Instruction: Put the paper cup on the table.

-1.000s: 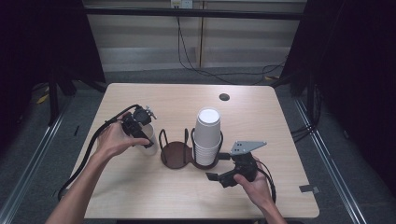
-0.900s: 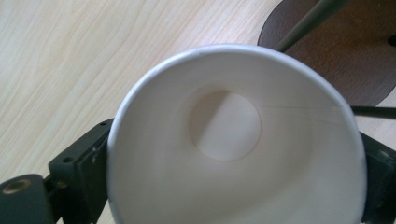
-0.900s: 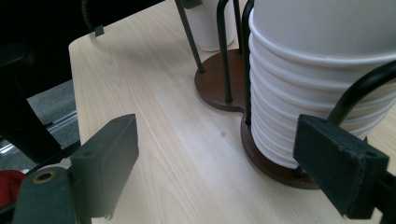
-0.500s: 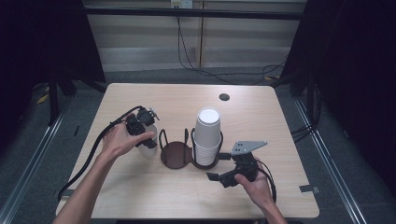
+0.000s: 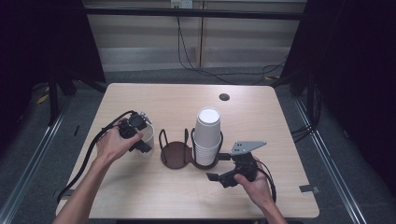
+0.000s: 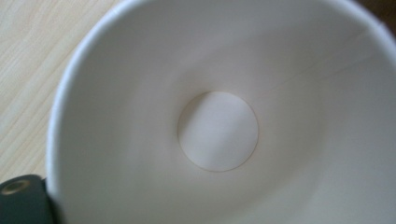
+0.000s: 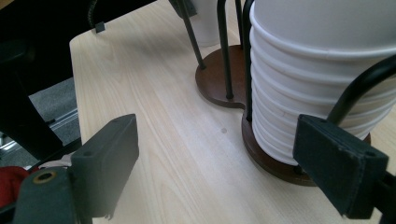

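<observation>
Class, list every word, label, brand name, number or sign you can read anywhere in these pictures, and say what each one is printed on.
None: no readable text in these pictures.
The single paper cup is plain white inside.
The stack of cups shows no print.
The wire holder and the table carry no label.
The white fitting on the far wall is too small to read.

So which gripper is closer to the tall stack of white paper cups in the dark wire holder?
The right gripper: it sits just in front of the stack of white paper cups. The left gripper is off beyond the holder's empty ring, at a single white cup.
</observation>
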A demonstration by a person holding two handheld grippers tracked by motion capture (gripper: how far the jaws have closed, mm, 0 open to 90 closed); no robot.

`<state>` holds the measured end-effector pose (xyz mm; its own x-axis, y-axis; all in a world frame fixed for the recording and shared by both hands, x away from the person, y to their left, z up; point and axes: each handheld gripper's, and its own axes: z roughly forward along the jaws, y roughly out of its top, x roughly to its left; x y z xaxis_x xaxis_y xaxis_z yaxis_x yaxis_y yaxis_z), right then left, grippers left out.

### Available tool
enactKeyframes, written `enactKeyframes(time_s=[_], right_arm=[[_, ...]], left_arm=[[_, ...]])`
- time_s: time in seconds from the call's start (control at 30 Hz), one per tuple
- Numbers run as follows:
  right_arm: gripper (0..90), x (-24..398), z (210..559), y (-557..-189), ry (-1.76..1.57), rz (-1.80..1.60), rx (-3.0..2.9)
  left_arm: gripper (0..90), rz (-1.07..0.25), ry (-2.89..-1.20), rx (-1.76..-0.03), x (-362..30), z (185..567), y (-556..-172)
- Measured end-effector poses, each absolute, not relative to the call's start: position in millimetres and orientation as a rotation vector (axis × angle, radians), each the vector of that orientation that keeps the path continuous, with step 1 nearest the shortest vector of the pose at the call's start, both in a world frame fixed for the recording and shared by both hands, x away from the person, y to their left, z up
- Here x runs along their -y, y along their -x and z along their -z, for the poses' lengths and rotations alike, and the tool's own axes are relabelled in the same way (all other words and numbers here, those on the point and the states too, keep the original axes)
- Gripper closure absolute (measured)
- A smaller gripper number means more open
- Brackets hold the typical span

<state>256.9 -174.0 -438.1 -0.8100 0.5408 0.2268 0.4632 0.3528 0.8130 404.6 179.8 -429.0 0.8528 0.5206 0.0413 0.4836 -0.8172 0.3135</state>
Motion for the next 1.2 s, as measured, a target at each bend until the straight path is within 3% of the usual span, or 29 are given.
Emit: enactKeyframes(time_s=[0.27, 0.4, 0.47, 0.57, 1.2], right_arm=[[14.5, 174.1, 438.0, -256.7, -0.935, -1.470, -2.516], [14.5, 173.8, 437.4, -256.0, -0.925, -1.477, -2.510], [14.5, 173.5, 437.6, -255.9, -0.924, -1.477, -2.511], [14.5, 173.9, 437.4, -256.0, -0.925, -1.480, -2.507], [14.5, 177.6, 436.6, -256.1, -0.944, -1.476, -2.487]], left_arm=[[3.6, -0.171, -2.716, -0.757, -190.1, 434.6, -400.8], [8.0, -0.143, -2.693, -0.758, -196.5, 437.2, -398.0], [15.4, -0.132, -2.685, -0.757, -200.4, 439.2, -396.5], [15.8, -0.109, -2.677, -0.754, -204.7, 442.6, -393.4], [17.4, -0.161, -2.384, -0.791, -242.8, 433.9, -354.2]])
